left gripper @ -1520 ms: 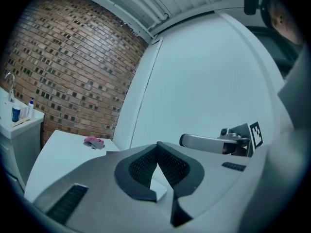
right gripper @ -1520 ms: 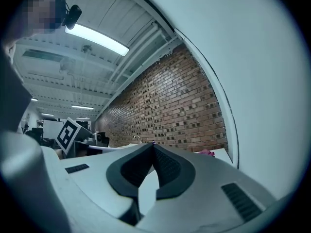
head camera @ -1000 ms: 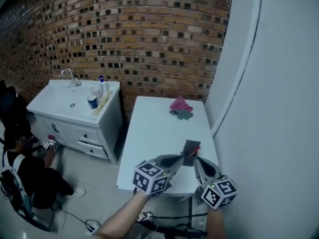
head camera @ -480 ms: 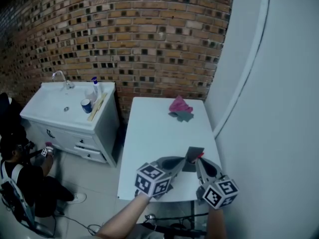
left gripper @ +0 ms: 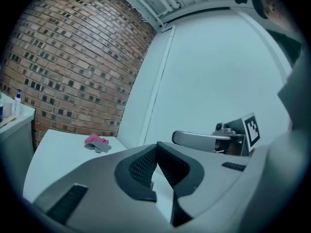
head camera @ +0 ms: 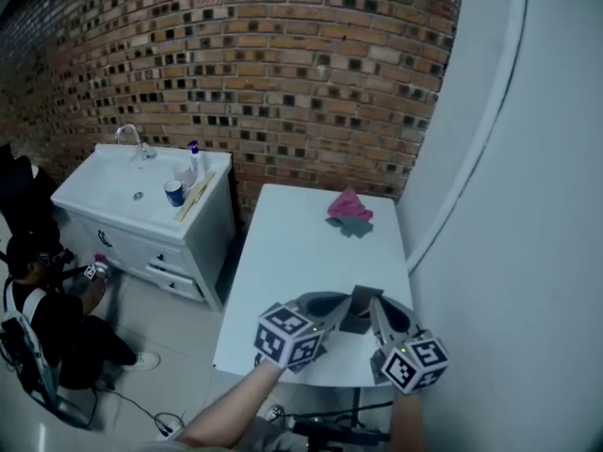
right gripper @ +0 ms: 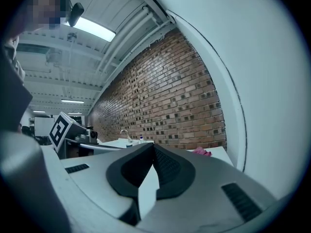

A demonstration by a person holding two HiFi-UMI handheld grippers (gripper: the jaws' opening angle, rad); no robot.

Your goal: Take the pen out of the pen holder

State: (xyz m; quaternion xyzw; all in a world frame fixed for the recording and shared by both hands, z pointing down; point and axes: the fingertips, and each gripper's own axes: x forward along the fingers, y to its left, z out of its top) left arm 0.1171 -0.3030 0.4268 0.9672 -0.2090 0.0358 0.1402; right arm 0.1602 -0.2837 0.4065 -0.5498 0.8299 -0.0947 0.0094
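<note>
A dark grey pen holder [head camera: 359, 314] stands near the front edge of the white table [head camera: 297, 243]. No pen shows in it from the head view. My left gripper [head camera: 346, 301] reaches in from the left, its tip at the holder's left side. My right gripper [head camera: 374, 302] sits at the holder's right side. Whether either one touches the holder I cannot tell. In the left gripper view the left gripper [left gripper: 156, 146] is shut with nothing between its pads. The right gripper [right gripper: 153, 147] in its own view is also shut and empty. The holder is hidden in both gripper views.
A pink and grey cloth [head camera: 350, 211] lies at the table's far end, below the brick wall [head camera: 283, 83]. A white wall [head camera: 509, 205] runs along the table's right side. A sink cabinet [head camera: 141, 201] stands to the left, with a person [head camera: 47, 318] sitting on the floor beside it.
Both grippers have moved a little forward over the table and now flank the holder. The red tip that showed at the holder's top right is no longer seen.
</note>
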